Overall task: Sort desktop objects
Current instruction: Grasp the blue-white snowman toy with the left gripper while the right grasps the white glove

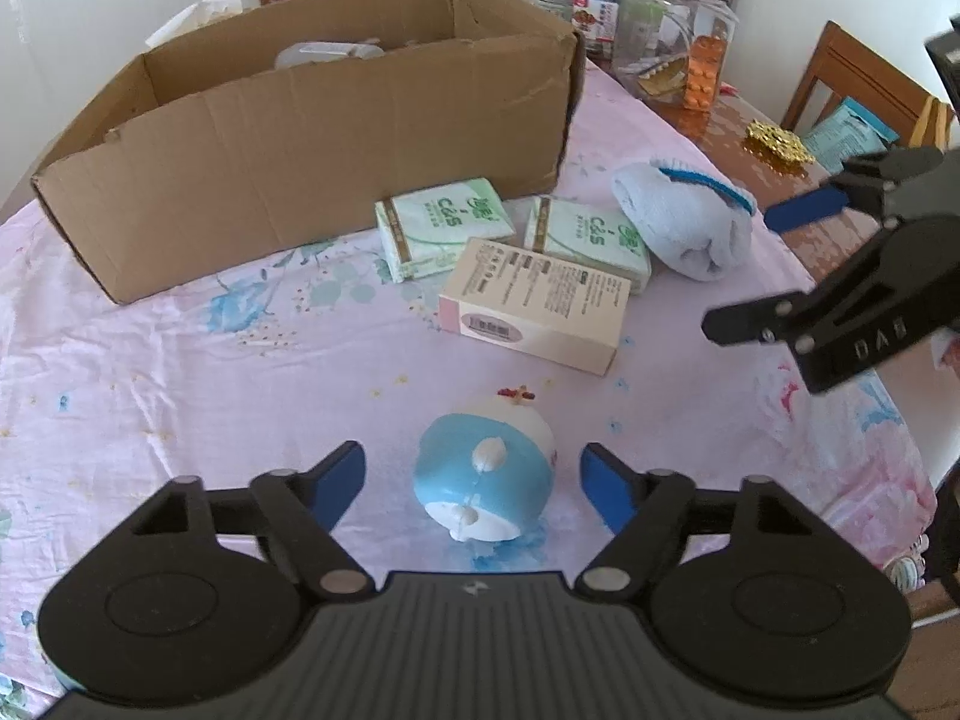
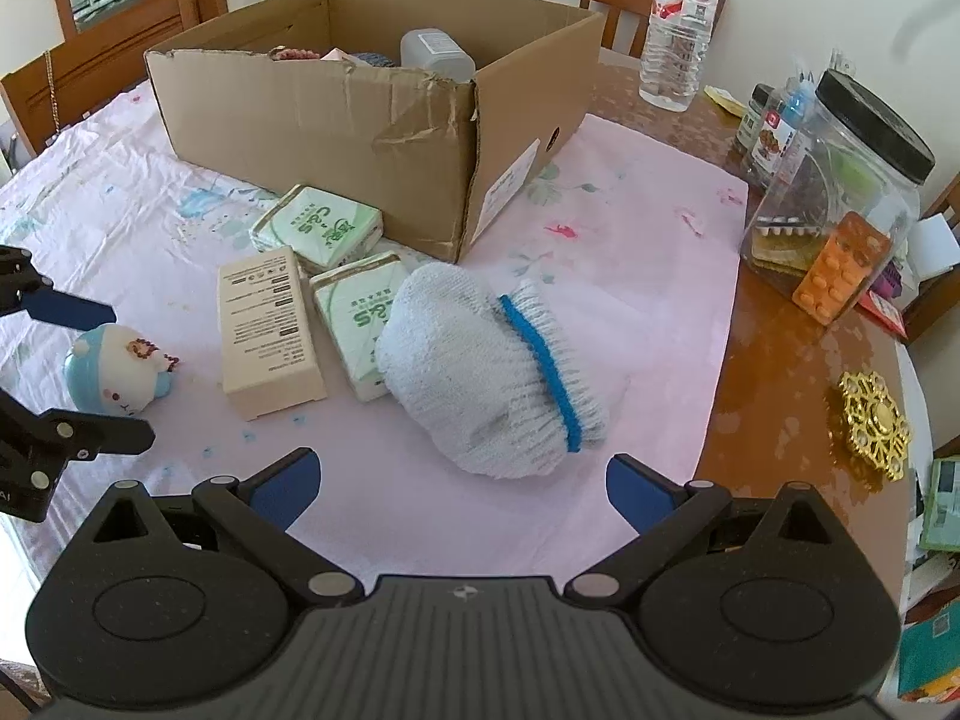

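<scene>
- Jaws wide on both: left gripper (image 1: 474,480) straddles round toy (image 1: 485,483) on worktop (image 1: 180,360); right gripper (image 2: 461,480) faces rolled sock (image 2: 489,372).
- Toy: probably rigid, smooth, slippery; clamp mid-body.
- Sock: soft, light; pinch centre.

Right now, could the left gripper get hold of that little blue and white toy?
Probably yes. The left gripper is open, its fingers on either side of the toy, with only bare tablecloth around it.
</scene>
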A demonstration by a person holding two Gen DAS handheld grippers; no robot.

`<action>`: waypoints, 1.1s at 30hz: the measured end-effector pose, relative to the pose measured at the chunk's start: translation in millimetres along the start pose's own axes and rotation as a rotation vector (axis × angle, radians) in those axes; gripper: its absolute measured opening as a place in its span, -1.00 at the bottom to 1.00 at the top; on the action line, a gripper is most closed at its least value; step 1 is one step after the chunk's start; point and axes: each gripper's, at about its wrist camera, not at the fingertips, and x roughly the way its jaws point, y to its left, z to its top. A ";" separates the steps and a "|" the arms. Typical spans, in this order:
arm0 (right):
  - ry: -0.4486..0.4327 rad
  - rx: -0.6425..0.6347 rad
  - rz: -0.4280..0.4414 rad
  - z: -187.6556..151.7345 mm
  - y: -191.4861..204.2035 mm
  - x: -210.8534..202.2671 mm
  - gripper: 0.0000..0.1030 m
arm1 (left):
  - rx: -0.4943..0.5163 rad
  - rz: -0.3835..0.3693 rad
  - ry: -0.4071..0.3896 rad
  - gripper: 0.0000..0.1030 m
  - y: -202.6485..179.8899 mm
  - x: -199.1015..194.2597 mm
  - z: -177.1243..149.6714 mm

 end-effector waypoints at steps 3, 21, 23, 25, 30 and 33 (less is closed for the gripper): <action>-0.003 -0.019 -0.004 4.1 -2.6 3.1 1.00 | 0.010 -0.023 0.003 0.22 -1.1 1.3 -0.9; 0.009 -0.213 0.058 29.1 -10.7 31.2 0.79 | -0.019 -0.051 -0.005 -0.02 6.2 4.1 1.4; 0.015 -0.215 0.063 31.4 -11.5 32.5 0.70 | -0.017 -0.061 0.000 -0.02 6.9 4.4 2.7; 0.018 -0.220 0.072 32.7 -11.9 33.0 0.65 | -0.011 -0.068 0.000 -0.02 6.7 4.1 3.5; 0.031 -0.226 0.096 33.4 -11.4 32.4 0.52 | 0.006 -0.076 -0.001 -0.10 4.0 3.6 5.4; 0.037 -0.212 0.103 34.9 -12.5 31.9 0.46 | 0.013 -0.081 0.001 -0.12 3.4 3.6 5.6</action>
